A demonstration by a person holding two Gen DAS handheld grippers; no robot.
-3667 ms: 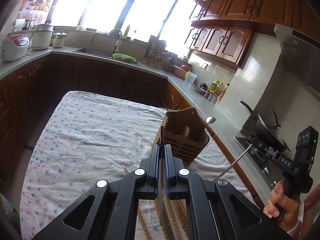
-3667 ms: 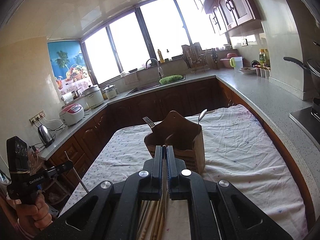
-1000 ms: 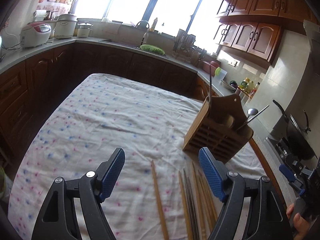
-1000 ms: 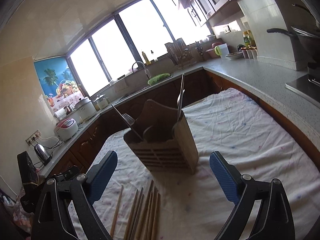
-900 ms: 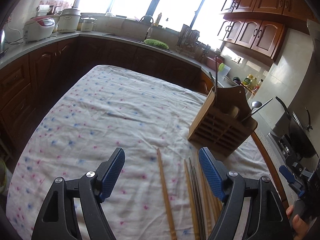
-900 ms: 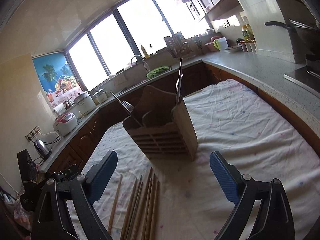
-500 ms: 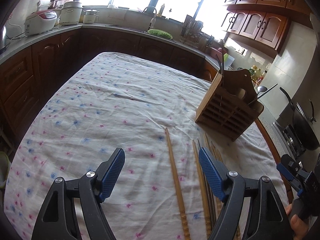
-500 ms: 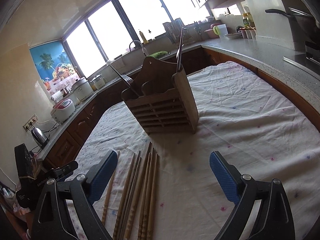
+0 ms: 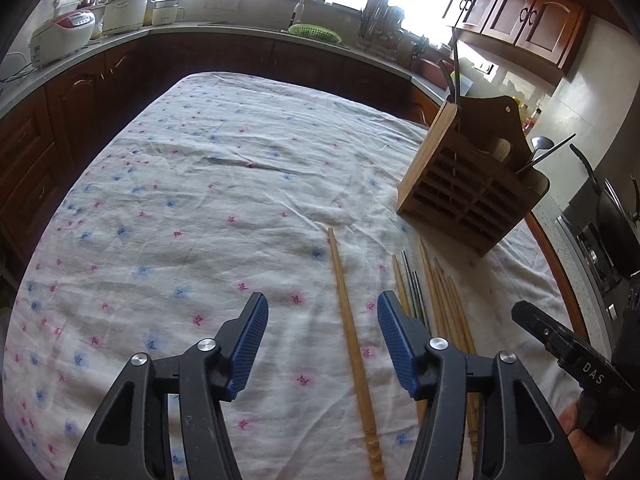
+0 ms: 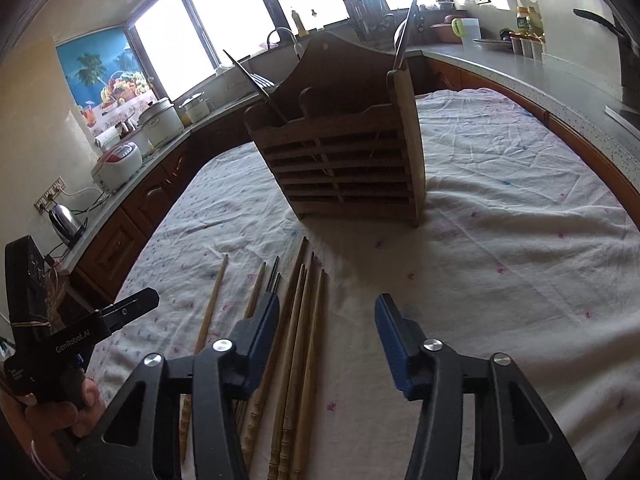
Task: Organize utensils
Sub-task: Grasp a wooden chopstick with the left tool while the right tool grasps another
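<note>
While both tools are hovering above the white cloth with pink and blue flower print [image 9: 192,184] that is covering the table, the left gripper [image 9: 322,334] is standing with its blue-padded jaws wide apart and nothing between them. A single long wooden chopstick with a turned handle [image 9: 350,332] is lying on the cloth below the gap, nearer the right-hand finger [image 9: 394,336], apart from both pads. Just to its right, the bundle of wooden and dark metal chopsticks [image 9: 434,300] is lying side by side, roughly parallel, with the tips pointing toward the slatted brown wooden utensil holder [image 9: 468,192].

The right gripper [image 10: 324,338] is likewise holding its jaws spread, gripping nothing. Its left finger [image 10: 260,332] is overlapping the chopstick bundle [image 10: 298,320] in the view; whether it is touching cannot be told. The lone chopstick [image 10: 210,308] is lying to the left of the bundle, slightly apart.

The wooden holder [image 10: 340,160] is standing upright on the cloth just beyond the chopstick tips. A metal fork [image 10: 260,80] is leaning out of its left compartment, and a metal spoon with a dark handle [image 10: 404,28] is rising from its right compartment
</note>
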